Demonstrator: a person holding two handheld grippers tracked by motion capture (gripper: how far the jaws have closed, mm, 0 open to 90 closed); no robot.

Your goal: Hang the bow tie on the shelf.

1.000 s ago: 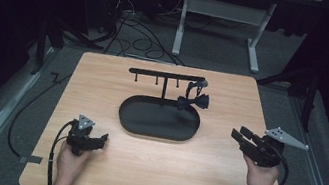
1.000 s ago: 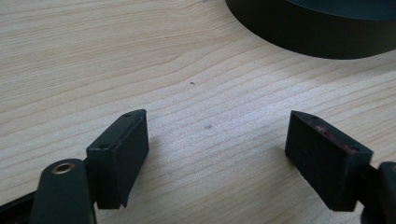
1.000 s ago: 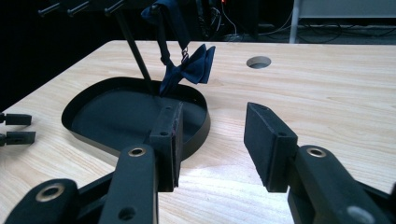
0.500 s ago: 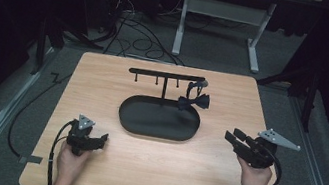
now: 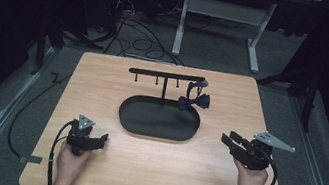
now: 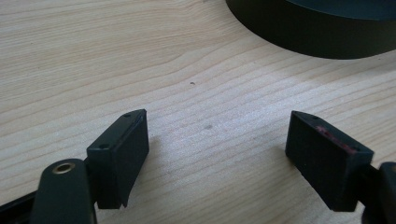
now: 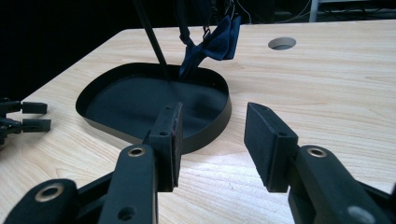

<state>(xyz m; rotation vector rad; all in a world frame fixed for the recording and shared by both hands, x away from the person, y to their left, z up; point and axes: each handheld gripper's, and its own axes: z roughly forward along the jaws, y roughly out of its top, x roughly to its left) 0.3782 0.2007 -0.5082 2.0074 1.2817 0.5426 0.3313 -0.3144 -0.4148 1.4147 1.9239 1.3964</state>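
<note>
A black oval tray (image 5: 136, 126) lies mid-table, and a T-shaped stand (image 5: 166, 75) rises from its back. A dark blue bow tie (image 5: 194, 100) hangs from the stand's right end. My left gripper (image 5: 100, 140) rests on the wood at the front left. Its jaws stand wide apart with only bare wood between them (image 6: 224, 154), and the tray wall (image 6: 317, 37) lies ahead. My right gripper (image 5: 226, 139) is open just right of the tray and points at it. Its view (image 7: 215, 121) shows the tray (image 7: 130, 98) and the bow tie (image 7: 215, 42) beyond.
The wooden table (image 5: 102, 87) has a round hole (image 7: 281, 43) behind the tray. The stand's thin pole (image 7: 154, 46) rises from the tray. Cables and a white desk frame (image 5: 256, 47) are on the floor beyond the far edge. Bare wood surrounds the tray.
My right gripper has shifted left, closer to the tray's right end. The left gripper has stayed where it was.
</note>
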